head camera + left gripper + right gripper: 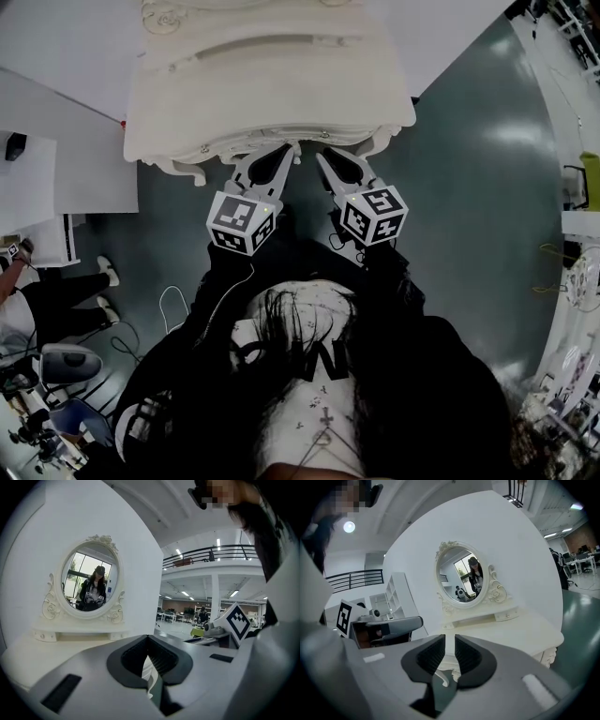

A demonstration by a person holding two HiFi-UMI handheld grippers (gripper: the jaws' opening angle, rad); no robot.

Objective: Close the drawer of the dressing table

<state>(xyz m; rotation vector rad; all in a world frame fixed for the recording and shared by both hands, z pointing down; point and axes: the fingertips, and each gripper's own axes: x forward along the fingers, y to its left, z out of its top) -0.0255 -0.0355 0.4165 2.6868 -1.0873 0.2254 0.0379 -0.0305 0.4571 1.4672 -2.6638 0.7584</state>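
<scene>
The cream dressing table [272, 84] stands straight ahead, its carved front edge [281, 142] facing me. Its drawer is under the top's overhang, so I cannot tell how far in it sits. My left gripper [295, 150] is at that front edge; its jaws meet at the tips and hold nothing [148, 641]. My right gripper [321, 156] is beside it, also at the edge, with a narrow slit between its pads and nothing in it [450, 644]. The oval mirror [89, 581] [461, 576] stands on the tabletop [515, 634].
A white desk [56, 159] and a standing person [56, 281] are to the left, with cables [173, 305] on the grey floor. Racks with small items [577, 262] line the right side. A carved table leg [548, 656] shows at the right corner.
</scene>
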